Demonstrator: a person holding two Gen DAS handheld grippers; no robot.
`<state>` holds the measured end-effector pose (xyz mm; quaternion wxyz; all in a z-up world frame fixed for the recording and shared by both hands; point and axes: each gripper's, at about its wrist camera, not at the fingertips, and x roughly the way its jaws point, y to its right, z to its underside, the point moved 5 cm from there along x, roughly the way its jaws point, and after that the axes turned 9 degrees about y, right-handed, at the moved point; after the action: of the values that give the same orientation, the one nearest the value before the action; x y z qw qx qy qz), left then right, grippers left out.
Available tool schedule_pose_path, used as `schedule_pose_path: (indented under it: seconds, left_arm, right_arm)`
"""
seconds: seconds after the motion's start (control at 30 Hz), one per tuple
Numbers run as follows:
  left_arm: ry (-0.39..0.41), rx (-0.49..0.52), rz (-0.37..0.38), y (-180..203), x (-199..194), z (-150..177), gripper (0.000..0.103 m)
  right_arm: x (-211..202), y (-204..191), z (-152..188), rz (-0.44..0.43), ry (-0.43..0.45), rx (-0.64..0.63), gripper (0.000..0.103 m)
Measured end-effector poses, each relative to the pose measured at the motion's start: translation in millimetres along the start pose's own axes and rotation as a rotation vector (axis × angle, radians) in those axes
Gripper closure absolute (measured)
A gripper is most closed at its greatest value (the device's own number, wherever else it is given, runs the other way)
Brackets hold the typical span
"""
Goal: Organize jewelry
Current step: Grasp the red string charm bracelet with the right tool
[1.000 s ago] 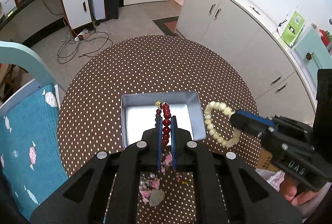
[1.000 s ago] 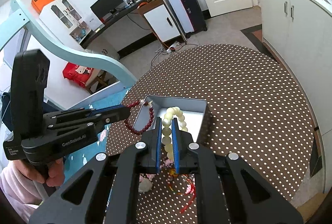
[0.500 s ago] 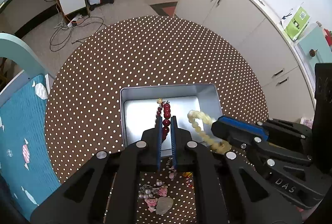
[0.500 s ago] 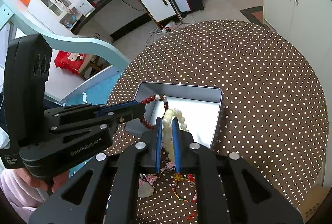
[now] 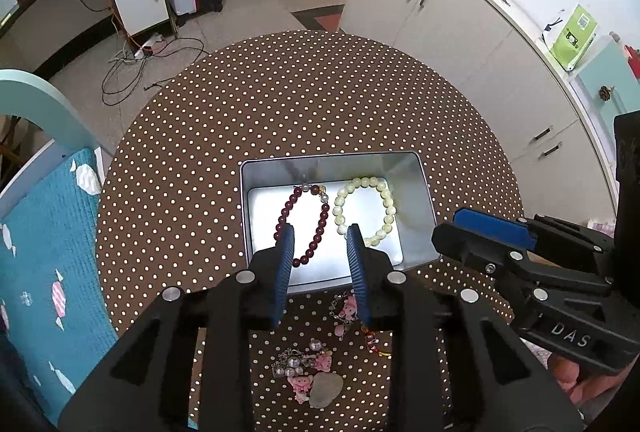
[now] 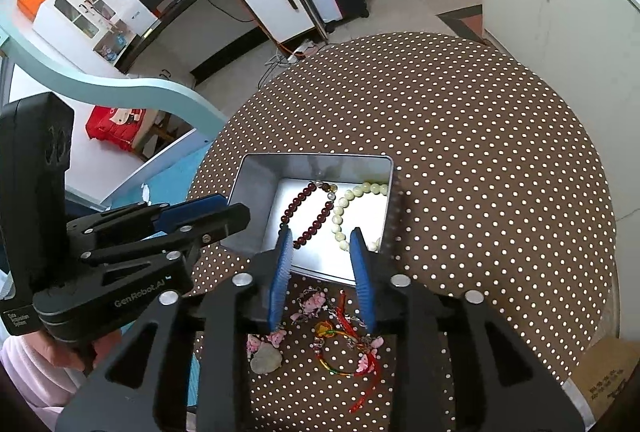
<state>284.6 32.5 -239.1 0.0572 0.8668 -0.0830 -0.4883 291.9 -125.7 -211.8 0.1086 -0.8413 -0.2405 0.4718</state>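
Both bracelets lie flat inside the metal tin (image 5: 416, 167): the dark red bracelet (image 5: 301, 222) left, the cream bracelet (image 5: 366, 209) right, just touching at their far ends. The left gripper (image 5: 320, 236) and the right gripper (image 6: 322, 240) hover over the tin's near edge, fingers apart and empty. The remaining loose jewelry (image 6: 340, 332) lies on the bench nearer the person than the tin, under both sets of fingers. The red-cord pieces sit closer to the right gripper, the pink charms (image 5: 308, 368) closer to the left.
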Motion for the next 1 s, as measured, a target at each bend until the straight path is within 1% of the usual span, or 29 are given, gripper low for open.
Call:
schedule_pose_path:
  seconds: [0.13,0.17,0.23,0.3,0.33,0.37,0.4,0.5,0.7,0.73,0.87,1.0]
  left_arm:
    - [0.005,0.01,0.0,3.2,-3.6,1.6,0.075]
    - [0.007,0.013,0.002,4.2,-5.4,2.7,0.075]
    - [0.01,0.02,0.007,6.3,-8.8,3.9,0.075]
    - [0.013,0.03,0.023,8.8,-14.5,7.4,0.075]
    - [0.016,0.038,0.036,10.3,-18.3,10.2,0.072]
    - [0.026,0.05,0.05,11.5,-24.3,14.1,0.065]
    - [0.032,0.058,0.053,12.2,-28.2,17.6,0.063]
    - [0.019,0.075,0.042,10.9,-33.8,29.4,0.063]
    - [-0.05,0.055,0.025,0.5,-28.9,59.2,0.063]
    - [-0.063,0.052,0.021,-0.6,-27.1,63.9,0.063]
    - [-0.101,0.037,0.012,-5.1,-22.3,78.6,0.063]
    - [-0.126,0.028,0.001,-10.4,-19.3,89.8,0.063]
  right_arm:
    - [-7.8,1.5,0.6,0.004,0.017,0.0,0.069]
    - [-9.1,1.4,1.1,0.007,0.02,-0.003,0.065]
    - [-15.0,2.7,3.3,0.021,0.033,-0.009,0.061]
    - [-18.8,2.5,5.3,0.032,0.04,-0.012,0.061]
    - [-21.0,3.6,7.3,0.041,0.042,-0.017,0.061]
    - [-22.8,4.2,9.6,0.048,0.044,-0.022,0.061]
    - [-23.4,5.1,12.3,0.047,0.043,-0.024,0.061]
    - [-19.0,12.4,26.1,0.048,0.005,-0.011,0.061]
    - [-1.3,18.7,60.1,0.054,-0.086,-0.012,0.061]
    - [2.3,17.8,65.7,0.056,-0.1,-0.027,0.062]
    - [13.6,11.9,79.4,0.059,-0.137,-0.075,0.074]
    - [25.3,7.7,89.5,0.085,-0.165,-0.115,0.079]
